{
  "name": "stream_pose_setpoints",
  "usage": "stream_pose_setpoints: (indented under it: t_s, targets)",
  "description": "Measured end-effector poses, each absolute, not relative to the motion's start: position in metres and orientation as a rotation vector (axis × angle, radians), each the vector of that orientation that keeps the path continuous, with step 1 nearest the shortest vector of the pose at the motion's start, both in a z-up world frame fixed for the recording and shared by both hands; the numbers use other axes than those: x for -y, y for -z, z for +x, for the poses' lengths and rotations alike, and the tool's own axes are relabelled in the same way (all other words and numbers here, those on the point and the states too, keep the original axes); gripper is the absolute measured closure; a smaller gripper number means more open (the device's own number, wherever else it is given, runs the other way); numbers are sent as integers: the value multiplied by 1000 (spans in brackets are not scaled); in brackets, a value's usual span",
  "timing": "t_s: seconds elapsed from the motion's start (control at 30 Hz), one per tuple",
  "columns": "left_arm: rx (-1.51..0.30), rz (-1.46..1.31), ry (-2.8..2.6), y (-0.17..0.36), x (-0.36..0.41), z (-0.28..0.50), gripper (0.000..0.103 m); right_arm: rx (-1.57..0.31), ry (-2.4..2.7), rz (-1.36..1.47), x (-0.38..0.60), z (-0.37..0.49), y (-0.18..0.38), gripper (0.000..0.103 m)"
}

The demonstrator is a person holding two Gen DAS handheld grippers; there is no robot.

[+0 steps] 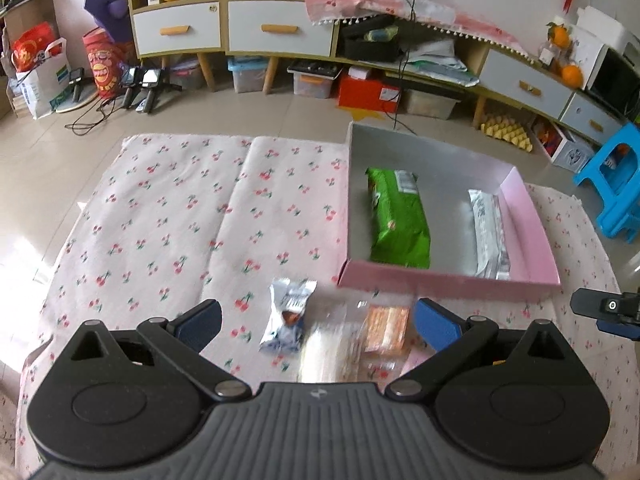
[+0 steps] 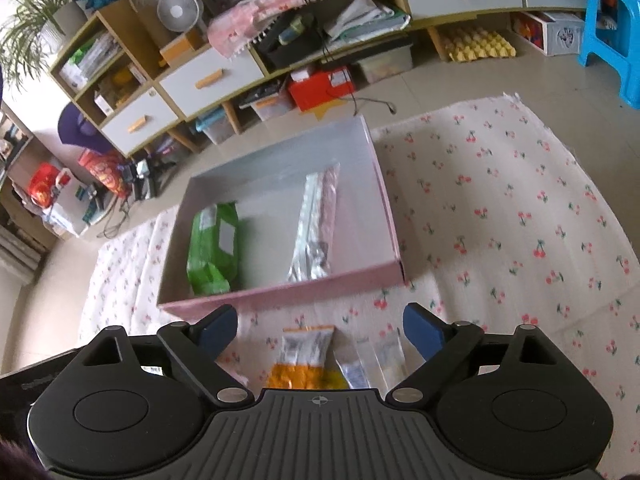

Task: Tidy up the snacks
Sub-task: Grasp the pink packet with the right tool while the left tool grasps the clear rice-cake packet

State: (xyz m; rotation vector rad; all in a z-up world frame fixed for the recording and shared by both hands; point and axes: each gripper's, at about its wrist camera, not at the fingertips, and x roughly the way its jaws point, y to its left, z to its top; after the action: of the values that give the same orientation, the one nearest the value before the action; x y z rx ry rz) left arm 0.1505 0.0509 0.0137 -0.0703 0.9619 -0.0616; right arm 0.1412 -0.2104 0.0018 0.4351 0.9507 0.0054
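Snacks lie in two groups on a bench covered with a cherry-print cloth (image 1: 168,216). Inside the pink box (image 1: 448,280), which sits toward the far edge of the bench, a green packet (image 1: 398,220) lies lengthwise near the middle and a silver packet (image 1: 490,236) lies along the box's right wall; the two are well apart. The right wrist view shows the same pair, the green packet (image 2: 214,248) on the left and the silver packet (image 2: 314,232) to its right, inside the pink box (image 2: 288,290).

Loose snacks remain on the cloth just outside the box's near wall. In the left wrist view, a small blue-and-white wrapped candy (image 1: 286,316) lies beside a clear sachet (image 1: 340,344) and an orange packet (image 1: 386,328), close together; blur hides whether they touch.

The left gripper (image 1: 316,320) hovers over this cluster with its jaws spread wide and nothing between them. The right gripper (image 2: 320,328) is likewise spread apart and empty, above an orange-and-white packet (image 2: 306,356) and a clear sachet (image 2: 384,356) near the bench's near edge. A tip of the right gripper shows at the right border of the left wrist view.
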Motion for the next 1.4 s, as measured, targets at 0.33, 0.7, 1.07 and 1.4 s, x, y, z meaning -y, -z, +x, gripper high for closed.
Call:
stream_pose_setpoints:
  t_s: [0.33, 0.7, 1.07, 1.4]
  targets:
    - [-1031, -118, 100, 7, -61, 124, 1, -1079, -49, 356, 205, 117, 24, 11]
    - [-1083, -206, 144, 19, -76, 118, 4, -1147, -73, 399, 200, 104, 36, 11]
    - [-1026, -253, 187, 38, -76, 127, 31, -1139, -98, 480, 163, 124, 32, 11]
    - [-1062, -189, 206, 50, -77, 134, 70, -1134, -119, 548, 138, 136, 34, 11]
